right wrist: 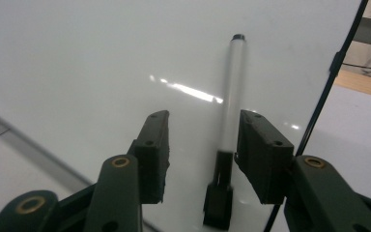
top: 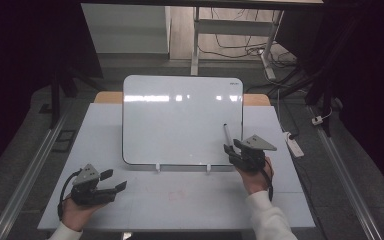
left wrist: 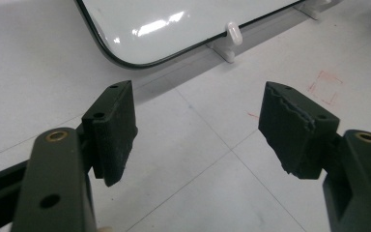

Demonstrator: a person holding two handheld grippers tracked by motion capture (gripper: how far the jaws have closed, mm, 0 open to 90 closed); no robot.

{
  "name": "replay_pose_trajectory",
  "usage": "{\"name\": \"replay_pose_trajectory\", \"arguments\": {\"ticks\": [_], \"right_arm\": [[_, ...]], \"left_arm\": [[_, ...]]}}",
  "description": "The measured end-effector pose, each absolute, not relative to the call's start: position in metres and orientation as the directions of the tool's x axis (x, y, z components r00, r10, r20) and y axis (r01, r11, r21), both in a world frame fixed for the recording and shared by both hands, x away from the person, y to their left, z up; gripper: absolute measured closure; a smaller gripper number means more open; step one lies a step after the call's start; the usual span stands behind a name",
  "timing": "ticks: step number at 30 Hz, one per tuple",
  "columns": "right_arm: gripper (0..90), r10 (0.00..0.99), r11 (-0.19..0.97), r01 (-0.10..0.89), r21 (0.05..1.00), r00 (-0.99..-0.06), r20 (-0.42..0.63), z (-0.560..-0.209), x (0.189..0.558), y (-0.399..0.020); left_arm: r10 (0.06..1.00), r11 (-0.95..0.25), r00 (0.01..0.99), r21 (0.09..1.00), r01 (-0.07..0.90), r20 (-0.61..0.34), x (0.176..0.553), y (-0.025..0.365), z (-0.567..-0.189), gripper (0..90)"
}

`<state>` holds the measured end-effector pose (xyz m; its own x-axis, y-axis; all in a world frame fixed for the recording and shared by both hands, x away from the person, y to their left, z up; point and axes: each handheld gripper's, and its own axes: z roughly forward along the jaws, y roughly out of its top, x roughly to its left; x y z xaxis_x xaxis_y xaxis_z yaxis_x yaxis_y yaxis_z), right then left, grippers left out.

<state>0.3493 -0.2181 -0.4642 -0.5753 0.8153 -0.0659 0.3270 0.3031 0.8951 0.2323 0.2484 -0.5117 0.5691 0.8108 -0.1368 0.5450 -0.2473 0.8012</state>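
Observation:
A white marker point(top: 226, 133) with a black cap at its lower end lies against the lower right of a tilted whiteboard point(top: 180, 117). My right gripper point(top: 231, 146) is at the marker's lower end. In the right gripper view the marker point(right wrist: 233, 96) runs up between the two jaws, nearer the right one, and the gripper point(right wrist: 203, 128) is open with gaps on both sides. My left gripper point(top: 114, 179) rests low over the table's front left, open wide with nothing between its fingers point(left wrist: 111, 130). The whiteboard's lower corner point(left wrist: 174, 24) shows ahead of it.
The whiteboard stands on two small white feet point(top: 157, 167) on a pale table point(top: 130, 210). A faint red square mark point(left wrist: 326, 87) is drawn on the table in front of the board. Desk legs and cables point(top: 240, 47) lie on the floor beyond.

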Motion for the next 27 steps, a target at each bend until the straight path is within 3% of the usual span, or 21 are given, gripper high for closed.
{"name": "replay_pose_trajectory", "arguments": {"ticks": [10,20,27], "right_arm": [[49.9,0.728,0.337,0.288,0.897,-0.683,-0.054,-0.472,0.315,-0.259],[47.0,0.722,0.364,0.287,0.886,-0.688,-0.073,-0.497,0.295,-0.3],[46.2,0.714,0.368,0.275,0.888,-0.695,-0.08,-0.502,0.295,-0.303]], "left_arm": [[0.795,-0.248,0.587,0.803,0.542,-0.151,0.234,0.248,-0.514,28.9],[0.782,-0.258,0.604,0.801,0.54,-0.155,0.234,0.246,-0.517,27.4],[0.774,-0.279,0.618,0.804,0.525,-0.135,0.234,0.242,-0.518,25.9]]}}
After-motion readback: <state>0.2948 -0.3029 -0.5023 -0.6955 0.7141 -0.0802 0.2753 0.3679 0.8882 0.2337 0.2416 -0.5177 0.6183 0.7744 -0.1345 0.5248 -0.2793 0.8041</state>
